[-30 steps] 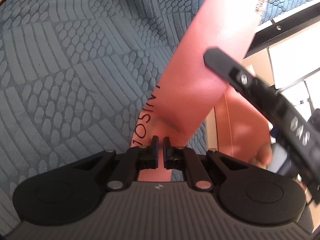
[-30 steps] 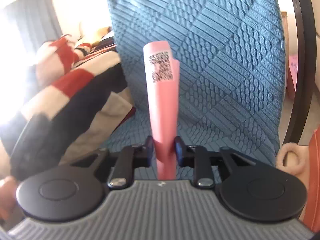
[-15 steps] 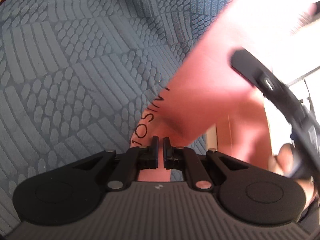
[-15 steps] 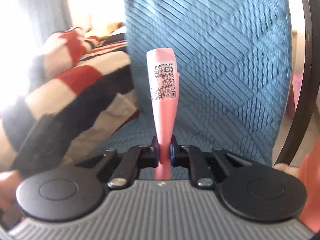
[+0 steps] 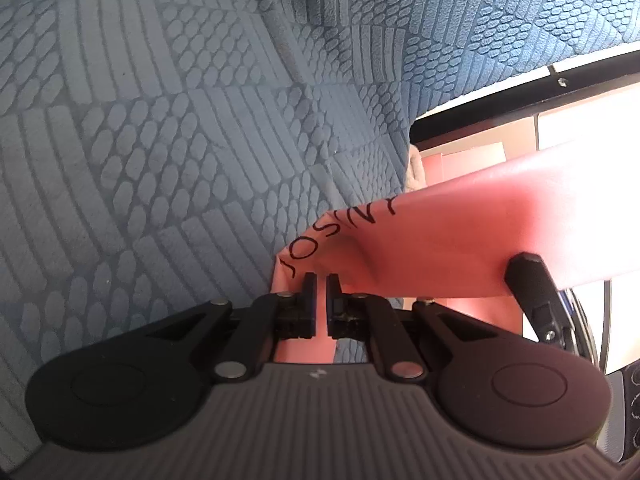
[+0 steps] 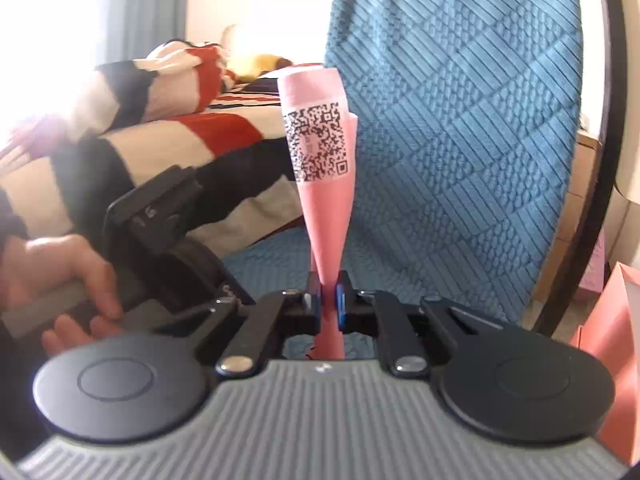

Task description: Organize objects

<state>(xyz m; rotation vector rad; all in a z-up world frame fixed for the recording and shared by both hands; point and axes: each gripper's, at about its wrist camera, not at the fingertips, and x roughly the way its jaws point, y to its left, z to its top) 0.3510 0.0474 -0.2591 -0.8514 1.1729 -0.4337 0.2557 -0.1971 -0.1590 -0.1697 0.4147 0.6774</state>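
1. Your left gripper (image 5: 321, 294) has its jaws drawn almost together, pinching one end of a pink band (image 5: 460, 240); thin pink material fills the narrow slot between them
2. From that pinch the pink band runs off to the right of the left gripper, with black lettering printed along its edge, and it hangs in front of the blue textured blanket (image 5: 180, 120)
3. A black fingertip of your other tool shows in the left wrist view, touching the lower edge of the pink band to the right of the left gripper
4. Your right gripper (image 6: 329, 300) is clamped tight on the other end of the pink band (image 6: 324, 200), which stands up from the jaws, narrow at the pinch and flaring wider toward the top
5. A black QR code (image 6: 318, 142) is printed on the pink band above the right gripper
6. The blue textured blanket (image 6: 460, 120) hangs behind the pink band and to its right, and a red, white and black striped cover (image 6: 168, 120) lies on the bed to the left of the pink band
7. Your left hand (image 6: 56, 276) shows left of the pink band in the right wrist view, wrapped around the handle of the other tool
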